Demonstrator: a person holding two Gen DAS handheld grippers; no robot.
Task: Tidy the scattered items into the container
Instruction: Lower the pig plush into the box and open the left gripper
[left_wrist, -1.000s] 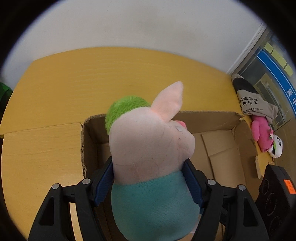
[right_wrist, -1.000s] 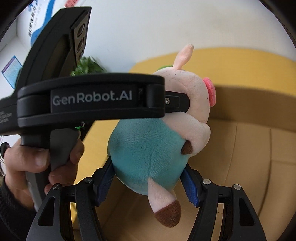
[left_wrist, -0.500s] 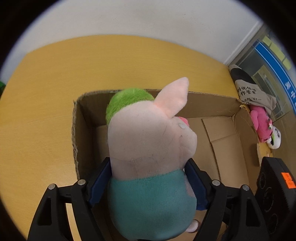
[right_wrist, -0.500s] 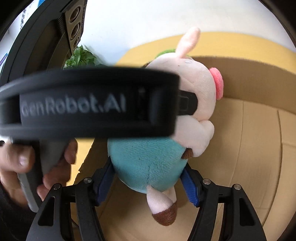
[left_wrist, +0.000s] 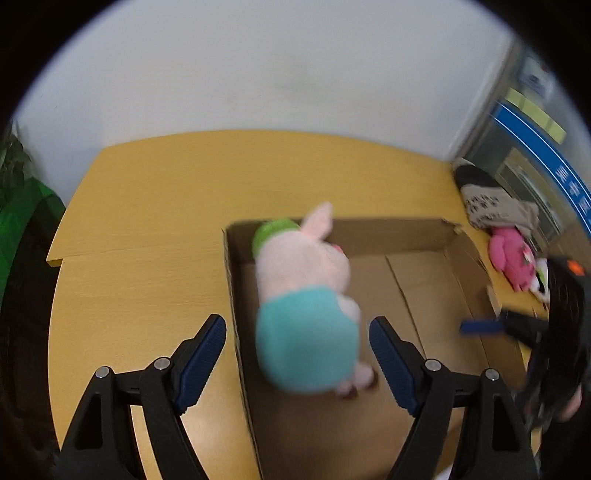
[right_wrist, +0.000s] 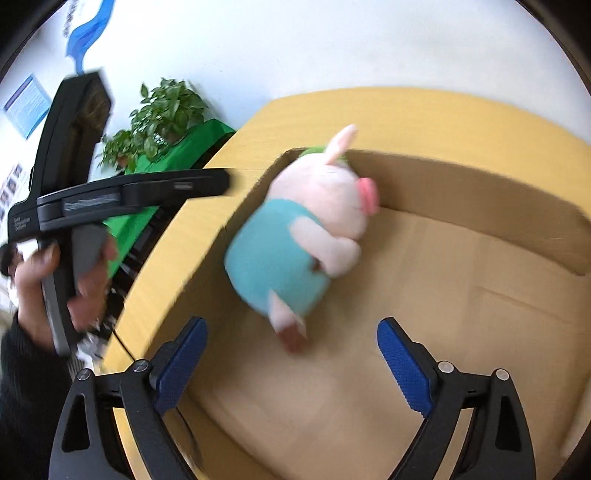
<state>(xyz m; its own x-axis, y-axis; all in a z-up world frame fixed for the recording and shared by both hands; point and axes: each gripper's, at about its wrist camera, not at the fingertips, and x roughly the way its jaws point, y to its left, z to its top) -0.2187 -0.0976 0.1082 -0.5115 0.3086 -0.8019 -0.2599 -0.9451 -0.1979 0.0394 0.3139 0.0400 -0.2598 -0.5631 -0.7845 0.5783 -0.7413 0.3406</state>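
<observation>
- One plush pig (left_wrist: 306, 295), pink with a teal body and a green cap, sits in the box (left_wrist: 417, 295), in its left near corner, blurred. No pad touches it.
- My left gripper (left_wrist: 297, 339) has its jaws wide apart, the pig in the gap beyond them but untouched. Its left blue pad (left_wrist: 201, 354) hangs over the table outside the box wall; the right pad (left_wrist: 391, 354) is over the box floor.
- My right gripper (right_wrist: 291, 354) is opening, its jaws already wide, nothing pressed between them. It points steeply down into the box, with the pig's foot just beyond the pads (right_wrist: 181, 362).
- From the right wrist view, my left hand (right_wrist: 59, 280) in a dark sleeve grips the handle of the left gripper, which is held level off the table's left edge.
- From the left wrist view, the right gripper shows only as a dark blur at the right edge with one blue pad (left_wrist: 478, 326).
- One box, open-topped cardboard, stands on the yellow table (left_wrist: 147, 229).
- Beyond the box's right far corner lie one pink plush (left_wrist: 511, 254) and one cloth bag (left_wrist: 491, 203) with print; a black-and-white toy (left_wrist: 541, 282) touches the pink one, too blurred to name.
- One potted plant (right_wrist: 162, 110) stands by a green cover (right_wrist: 173, 147) off the table's left.
</observation>
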